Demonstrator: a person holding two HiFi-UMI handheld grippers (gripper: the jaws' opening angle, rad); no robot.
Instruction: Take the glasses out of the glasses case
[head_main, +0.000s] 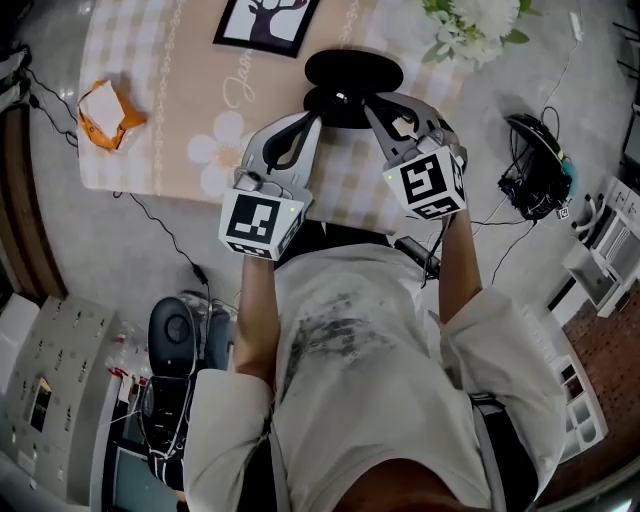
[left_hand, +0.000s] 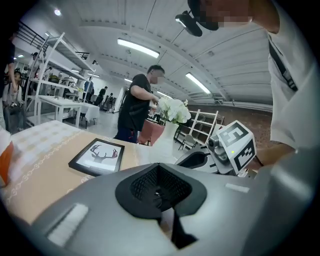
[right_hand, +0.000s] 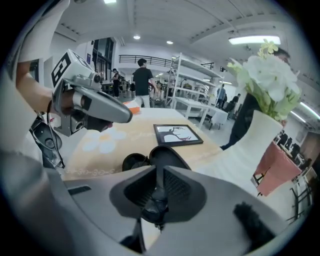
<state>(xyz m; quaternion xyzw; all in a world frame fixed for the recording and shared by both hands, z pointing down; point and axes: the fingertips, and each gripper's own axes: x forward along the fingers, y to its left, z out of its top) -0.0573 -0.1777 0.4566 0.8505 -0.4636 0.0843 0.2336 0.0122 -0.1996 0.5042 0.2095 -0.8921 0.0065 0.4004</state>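
Glasses case (head_main: 353, 72) open on tbl (head_main: 170, 60); contents unclear.

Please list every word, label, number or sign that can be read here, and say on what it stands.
"Jam": white cursive on the tablecloth; the rest is unreadable.
Marker cubes: square codes only, no letters.
Framed picture: a drawing, no words.
Orange packet: any print is too small to read.

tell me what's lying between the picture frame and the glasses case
Nothing: only bare tablecloth separates the picture frame from the open glasses case, shown best in the right gripper view.
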